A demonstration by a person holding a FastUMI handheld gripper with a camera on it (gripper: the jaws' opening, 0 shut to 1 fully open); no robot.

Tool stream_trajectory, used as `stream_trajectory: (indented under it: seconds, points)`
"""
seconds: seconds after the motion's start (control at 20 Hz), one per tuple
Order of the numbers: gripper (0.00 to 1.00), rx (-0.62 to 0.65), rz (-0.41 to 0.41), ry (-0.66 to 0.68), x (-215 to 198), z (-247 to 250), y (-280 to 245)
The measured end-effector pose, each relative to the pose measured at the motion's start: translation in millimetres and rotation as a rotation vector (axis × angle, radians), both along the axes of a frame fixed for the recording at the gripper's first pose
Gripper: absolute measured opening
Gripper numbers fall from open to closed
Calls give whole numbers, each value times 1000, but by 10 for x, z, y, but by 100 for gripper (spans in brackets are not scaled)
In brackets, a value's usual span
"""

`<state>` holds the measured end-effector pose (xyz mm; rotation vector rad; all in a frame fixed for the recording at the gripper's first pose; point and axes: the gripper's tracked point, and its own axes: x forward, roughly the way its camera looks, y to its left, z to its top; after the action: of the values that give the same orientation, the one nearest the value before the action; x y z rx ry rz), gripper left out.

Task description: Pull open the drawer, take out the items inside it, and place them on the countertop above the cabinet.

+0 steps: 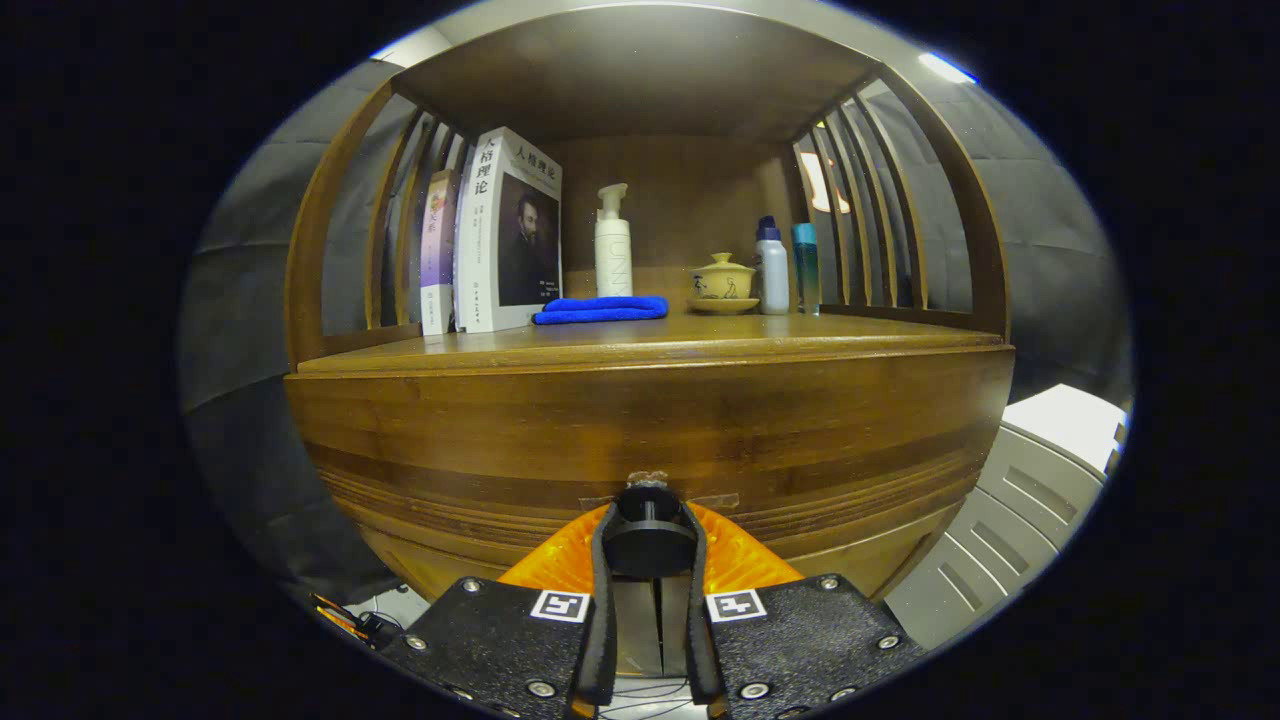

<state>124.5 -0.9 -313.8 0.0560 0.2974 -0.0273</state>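
A wooden cabinet fills the view, its drawer front (650, 430) closed flush under the countertop (650, 345). A round black knob (648, 540) sticks out of the drawer front. My gripper (648, 535) is shut on that knob, with both orange-backed fingers (605, 560) pressing on its sides. The inside of the drawer is hidden.
On the countertop stand two upright books (505, 235), a folded blue cloth (602, 309), a white pump bottle (613, 245), a lidded yellow cup on a saucer (722, 283) and two small bottles (785, 265). Slatted wooden sides and a top board enclose the shelf. A white slatted chair (1020, 500) stands to the right.
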Motion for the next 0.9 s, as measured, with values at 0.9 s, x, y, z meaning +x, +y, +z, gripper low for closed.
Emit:
stream_trajectory:
  seconds: [0.9]
  points:
    - [28, -23, 17, 21, -942, 76, -4]
